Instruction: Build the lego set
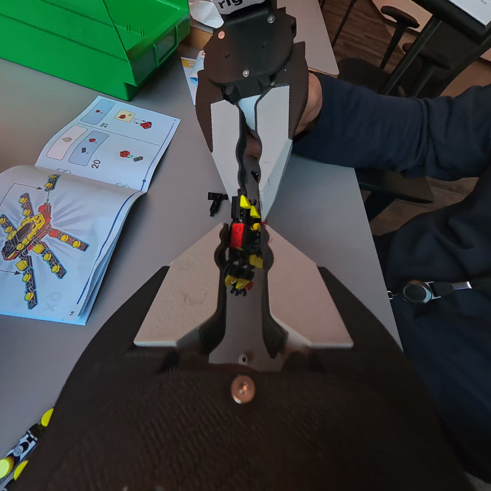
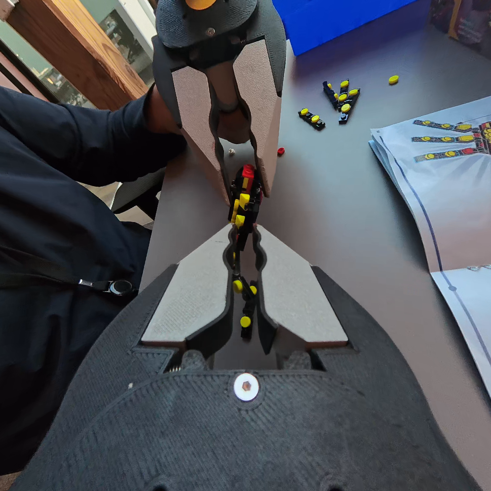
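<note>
A small black, yellow and red lego model (image 1: 237,233) is held above the grey table (image 1: 172,207) between both grippers, which meet tip to tip. My left gripper (image 1: 244,228) is shut on its near end. My right gripper (image 1: 249,204) comes in from the top of the left wrist view and is shut on the far end. In the right wrist view the model (image 2: 243,202) sits between my right gripper (image 2: 243,225) and the left gripper (image 2: 248,198). A black strip with yellow studs (image 2: 244,305) hangs from the model between the right fingers.
An open instruction booklet (image 1: 79,212) lies left of the model, with a green bin (image 1: 93,39) behind. A loose black piece (image 1: 216,202) lies nearby. Black plates with yellow studs (image 2: 341,98), a yellow stud (image 2: 393,79), a red bit (image 2: 280,151) and a blue bin (image 2: 345,21) show too. The grippers are tip to tip, or close to it. About 7 centimetres separates my right fingertips from the loose black piece (image 1: 216,202).
</note>
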Tool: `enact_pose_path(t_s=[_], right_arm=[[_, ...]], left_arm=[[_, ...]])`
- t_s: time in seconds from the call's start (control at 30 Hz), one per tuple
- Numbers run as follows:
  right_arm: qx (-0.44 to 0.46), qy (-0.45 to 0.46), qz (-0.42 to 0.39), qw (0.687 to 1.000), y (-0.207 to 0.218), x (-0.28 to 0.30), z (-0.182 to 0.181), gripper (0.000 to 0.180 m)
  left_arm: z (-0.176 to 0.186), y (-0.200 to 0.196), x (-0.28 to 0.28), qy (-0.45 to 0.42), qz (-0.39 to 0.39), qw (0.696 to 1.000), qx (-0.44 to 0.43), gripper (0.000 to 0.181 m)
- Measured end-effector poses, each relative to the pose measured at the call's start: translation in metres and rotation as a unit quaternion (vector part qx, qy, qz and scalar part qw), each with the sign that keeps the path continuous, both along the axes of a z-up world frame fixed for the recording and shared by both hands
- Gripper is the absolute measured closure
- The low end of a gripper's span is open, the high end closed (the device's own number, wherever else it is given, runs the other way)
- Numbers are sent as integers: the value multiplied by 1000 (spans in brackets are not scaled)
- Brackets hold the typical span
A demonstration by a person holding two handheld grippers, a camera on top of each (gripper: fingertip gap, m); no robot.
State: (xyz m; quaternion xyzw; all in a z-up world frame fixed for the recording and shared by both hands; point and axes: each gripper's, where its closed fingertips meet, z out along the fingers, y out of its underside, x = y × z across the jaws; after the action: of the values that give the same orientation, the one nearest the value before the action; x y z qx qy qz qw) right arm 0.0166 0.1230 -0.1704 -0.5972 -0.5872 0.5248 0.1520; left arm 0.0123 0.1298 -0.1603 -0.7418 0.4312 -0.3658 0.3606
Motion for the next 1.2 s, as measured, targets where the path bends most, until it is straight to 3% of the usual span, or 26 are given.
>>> enact_pose_path(t_s=[0.27,0.47,0.6,0.7,0.9,1.2], right_arm=[[58,11,14,998,-6,2,5,172],[59,13,27,998,-12,1,5,172],[74,17,21,997,-10,1,8,172],[70,18,21,997,-11,0,8,172],[71,15,16,997,-11,-2,7,172],[64,34,4,997,-3,4,15,168]], left_arm=[[-5,-13,8,8,-27,999,-22,156],[-9,-18,14,16,-41,999,-27,160],[3,-14,13,-25,-28,998,-45,159],[6,-10,9,-34,-18,998,-44,170],[1,-13,12,-25,-25,998,-55,164],[-1,-12,12,-19,-26,999,-43,170]])
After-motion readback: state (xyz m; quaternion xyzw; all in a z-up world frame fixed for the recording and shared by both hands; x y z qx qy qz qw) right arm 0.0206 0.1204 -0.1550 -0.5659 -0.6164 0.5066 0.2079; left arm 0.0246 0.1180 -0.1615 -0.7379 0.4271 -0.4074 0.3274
